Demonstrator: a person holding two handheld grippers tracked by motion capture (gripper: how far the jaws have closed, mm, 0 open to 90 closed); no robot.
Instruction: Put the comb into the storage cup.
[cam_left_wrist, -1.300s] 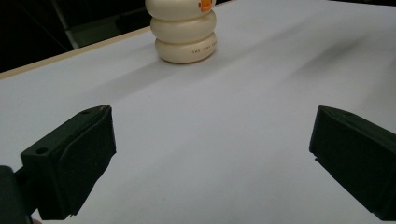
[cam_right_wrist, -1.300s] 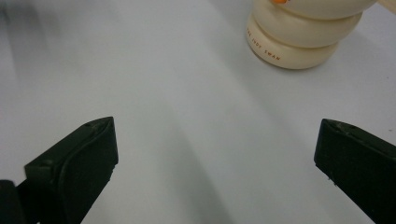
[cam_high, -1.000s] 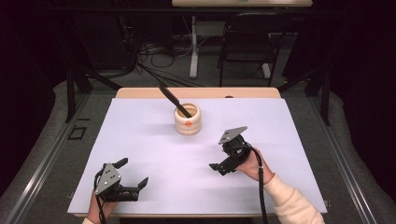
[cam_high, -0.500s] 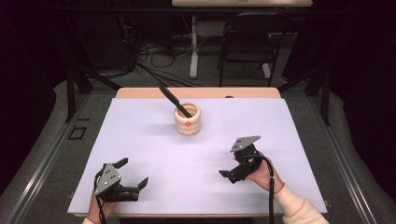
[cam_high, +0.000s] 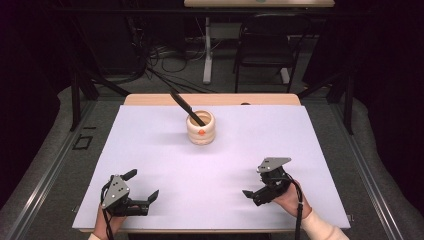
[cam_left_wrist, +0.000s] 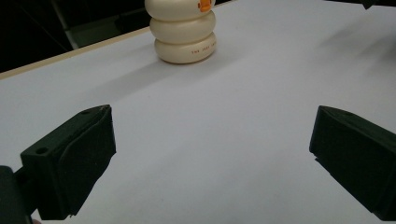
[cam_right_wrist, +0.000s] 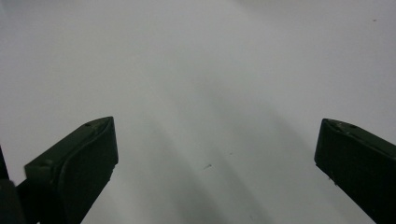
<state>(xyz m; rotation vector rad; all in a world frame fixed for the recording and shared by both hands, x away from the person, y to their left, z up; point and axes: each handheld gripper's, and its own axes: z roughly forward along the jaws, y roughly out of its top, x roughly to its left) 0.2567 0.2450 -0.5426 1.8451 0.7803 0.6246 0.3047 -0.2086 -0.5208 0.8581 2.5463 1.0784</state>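
Fingers spread, empty, both grippers: left gripper (cam_high: 144, 186), right gripper (cam_high: 248, 193); holder (cam_left_wrist: 185, 31) top cropped.

Cream ribbed holder (cam_high: 200, 128): three stacked rounded rings, squat, upright, small orange mark on side facing person, line of tiny red print on bottom ring in left gripper view (cam_left_wrist: 185, 31). Stands on white table cover, far half, about centre, well apart from near edge. Black pen-like stick (cam_high: 186, 107) stands inside it, lower end in opening, leaning up and away toward far left, upper end past rim.
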